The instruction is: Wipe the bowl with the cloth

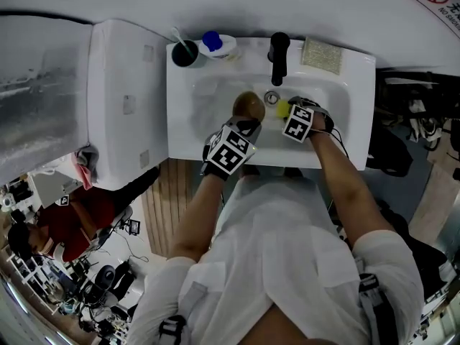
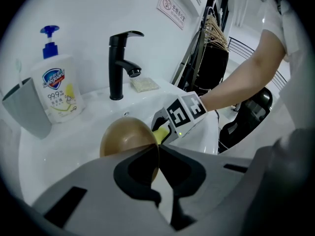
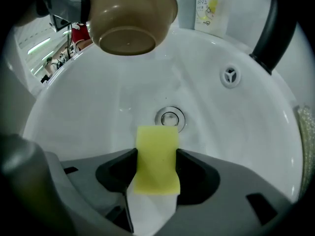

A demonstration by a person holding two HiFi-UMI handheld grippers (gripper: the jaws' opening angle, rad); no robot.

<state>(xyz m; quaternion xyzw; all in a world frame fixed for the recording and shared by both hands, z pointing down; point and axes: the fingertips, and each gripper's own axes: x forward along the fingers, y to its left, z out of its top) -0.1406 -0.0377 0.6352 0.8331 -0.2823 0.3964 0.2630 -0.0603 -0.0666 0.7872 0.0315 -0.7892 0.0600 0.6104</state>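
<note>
The brown bowl (image 3: 130,14) hangs tipped on its side above the white sink basin (image 3: 88,107), held by the left gripper (image 2: 158,150), whose fingers are clenched on its rim. Its underside faces the right gripper (image 3: 156,154). That gripper's fingers are grasping a folded yellow cloth (image 3: 156,144) low over the drain (image 3: 170,117), near the bowl but apart from it. Both things are in hand and over the sink, so the pick-ups look done, while the wiping itself still seems to lie ahead: the cloth must be brought onto the bowl and rubbed over it.
</note>
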